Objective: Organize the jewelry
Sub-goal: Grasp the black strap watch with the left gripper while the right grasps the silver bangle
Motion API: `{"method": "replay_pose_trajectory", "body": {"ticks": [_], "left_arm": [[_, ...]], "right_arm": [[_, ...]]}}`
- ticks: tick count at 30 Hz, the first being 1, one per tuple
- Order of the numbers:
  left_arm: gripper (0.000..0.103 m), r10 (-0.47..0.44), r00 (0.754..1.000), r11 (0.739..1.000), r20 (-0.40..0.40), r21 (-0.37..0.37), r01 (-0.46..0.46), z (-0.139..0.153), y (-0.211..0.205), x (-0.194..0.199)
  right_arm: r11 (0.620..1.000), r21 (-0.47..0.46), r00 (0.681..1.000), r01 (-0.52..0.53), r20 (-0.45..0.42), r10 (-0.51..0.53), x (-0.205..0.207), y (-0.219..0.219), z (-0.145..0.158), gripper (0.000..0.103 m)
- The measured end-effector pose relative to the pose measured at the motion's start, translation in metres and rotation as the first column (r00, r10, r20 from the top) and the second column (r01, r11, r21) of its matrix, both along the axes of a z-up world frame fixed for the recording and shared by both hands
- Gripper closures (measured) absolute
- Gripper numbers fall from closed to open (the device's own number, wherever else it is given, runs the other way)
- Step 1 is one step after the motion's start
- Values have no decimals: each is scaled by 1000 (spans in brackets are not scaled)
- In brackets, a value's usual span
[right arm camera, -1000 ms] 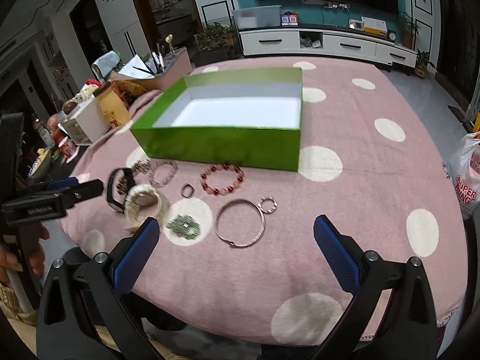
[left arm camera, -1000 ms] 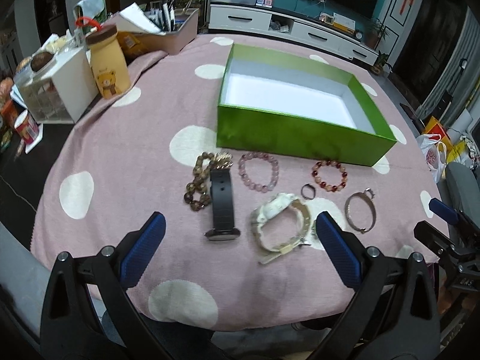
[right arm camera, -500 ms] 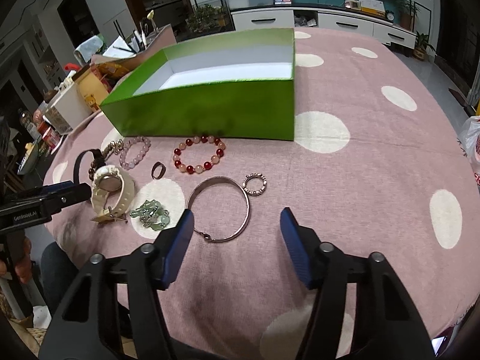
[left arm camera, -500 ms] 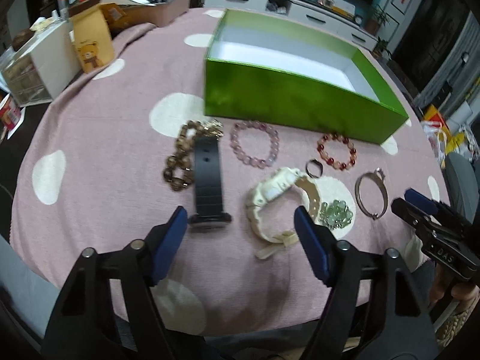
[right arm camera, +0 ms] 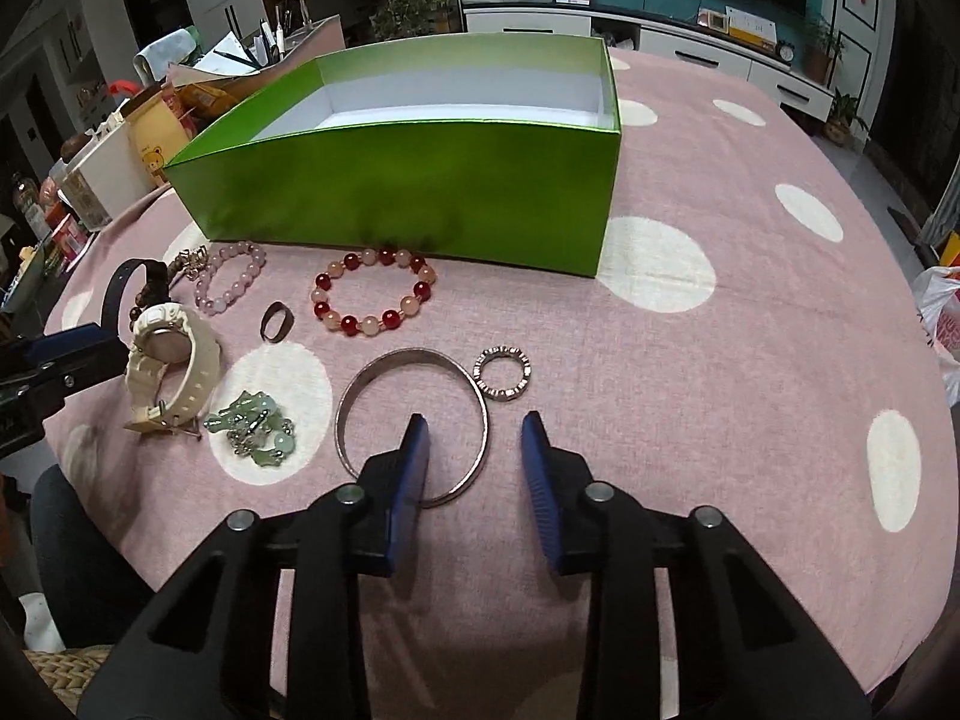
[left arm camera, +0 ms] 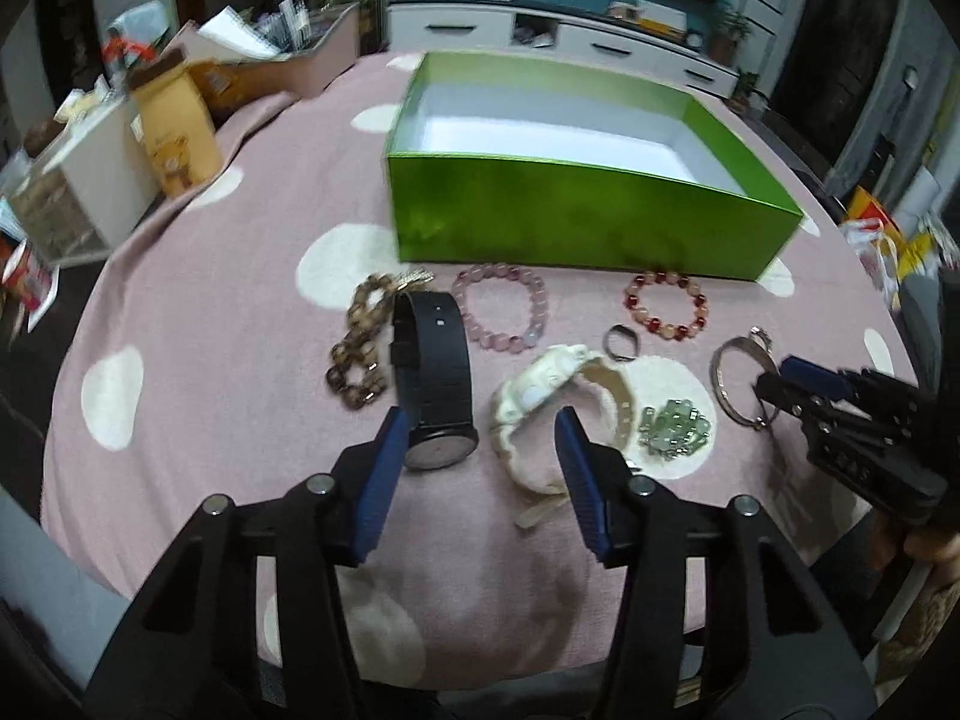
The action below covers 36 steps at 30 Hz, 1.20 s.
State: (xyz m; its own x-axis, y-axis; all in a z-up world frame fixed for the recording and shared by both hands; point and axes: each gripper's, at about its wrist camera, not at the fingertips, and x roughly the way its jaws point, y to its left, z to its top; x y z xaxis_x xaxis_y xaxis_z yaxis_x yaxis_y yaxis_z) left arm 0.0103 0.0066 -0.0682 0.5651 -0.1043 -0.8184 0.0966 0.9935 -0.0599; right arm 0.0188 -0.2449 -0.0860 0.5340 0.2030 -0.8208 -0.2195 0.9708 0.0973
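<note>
Silver bangle (right arm camera: 411,420) under right tongs (right arm camera: 474,450), unclamped.

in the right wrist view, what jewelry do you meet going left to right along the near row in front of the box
white watch → green beads → silver bangle → small silver ring

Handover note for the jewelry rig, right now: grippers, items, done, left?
Left gripper: open, empty, low over the black watch and white watch.
Right gripper: open, empty, at the near edge of the silver bangle.
Green box: nothing seen inside.
Done: nothing boxed.
Left: every piece is on the tablecloth, including the red bead bracelet, pink bracelet, brown bracelet, green beads and two rings.
</note>
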Motion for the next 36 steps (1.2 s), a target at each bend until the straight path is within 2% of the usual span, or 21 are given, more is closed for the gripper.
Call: {"method": "replay_pose_trajectory", "body": {"ticks": [7, 13, 15, 19, 24, 29, 32, 34, 36], "left_arm": [[57, -83, 996, 996, 21, 16, 83, 6, -18, 11], [58, -62, 998, 998, 12, -11, 62, 8, -5, 15], [60, -60, 998, 998, -20, -35, 59, 3, -1, 18], [64, -42, 997, 989, -66, -146, 32, -4, 12, 22], [68, -35, 993, 943, -109, -331, -3, -13, 33, 29], [73, -12, 989, 862, -144, -503, -63, -25, 56, 41], [77, -6, 986, 808, -166, -582, -93, -32, 67, 45], [77, 1, 984, 791, -177, -602, -109, -35, 71, 45], [77, 6, 985, 791, -173, -601, -110, -35, 74, 44]], "right_arm": [[1000, 2, 1000, 4, 0, -4, 0, -2, 0, 72], [1000, 4, 1000, 1, -3, -1, -1, -3, 1, 72], [1000, 6, 1000, 1, -2, -1, -1, -3, 1, 72], [1000, 9, 1000, 2, -2, -2, -1, -4, 1, 72], [1000, 1, 1000, 4, -3, -4, -1, -2, 1, 72], [1000, -13, 1000, 4, -7, -5, -1, -1, 1, 72], [1000, -23, 1000, 5, -9, -5, -1, 1, 1, 72], [1000, -30, 1000, 5, -12, -5, -1, 2, 1, 72], [999, -33, 1000, 5, -15, -6, 0, 2, 1, 72]]}}
